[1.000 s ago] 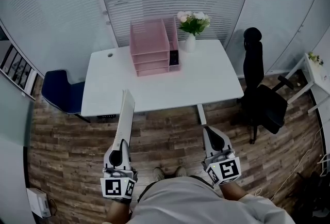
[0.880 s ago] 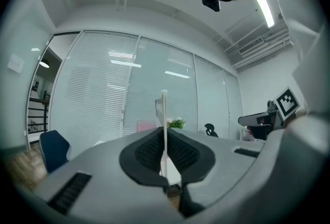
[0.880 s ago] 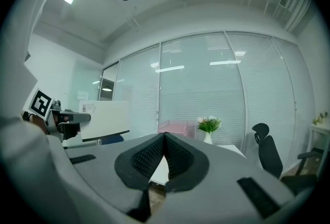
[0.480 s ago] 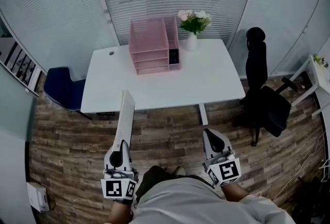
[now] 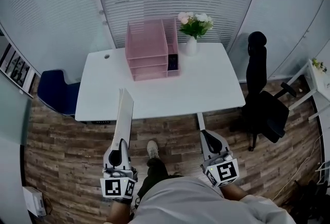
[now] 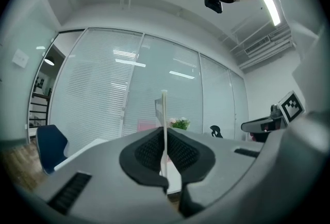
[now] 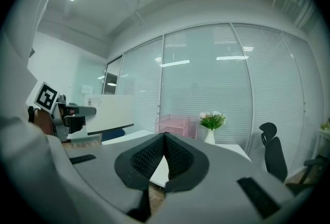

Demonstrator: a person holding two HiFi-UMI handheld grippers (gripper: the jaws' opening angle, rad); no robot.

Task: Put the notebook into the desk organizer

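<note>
Evidently the carry is in hand: the notebook [image 5: 124,114] is off the desk [image 5: 206,83], held upright and edge-on in the left gripper [image 5: 120,149], whose jaws are clamped on its lower edge. The left gripper view shows that thin edge rising straight up from between the pads. The right gripper [image 5: 211,141] hangs beside it, jaws pressed together with nothing between them. The pink organizer [image 5: 149,50] sits at the far side of the desk, just beside a vase of flowers [image 5: 193,24], well apart from the notebook.

The next move likely calls for walking up to the desk edge, reaching across it, and lining the notebook up with one of the organizer's openings. Which opening suits it cannot be told from here. The black chair [image 5: 260,99] and blue chair [image 5: 56,91] stand clear of the path.

Against the earlier frame, the desk and organizer sit a little lower and larger in the head view, and a shoe [image 5: 151,148] now shows stepped forward on the floor. The notebook's pose in the grip and the right gripper's closed jaws look unchanged.
</note>
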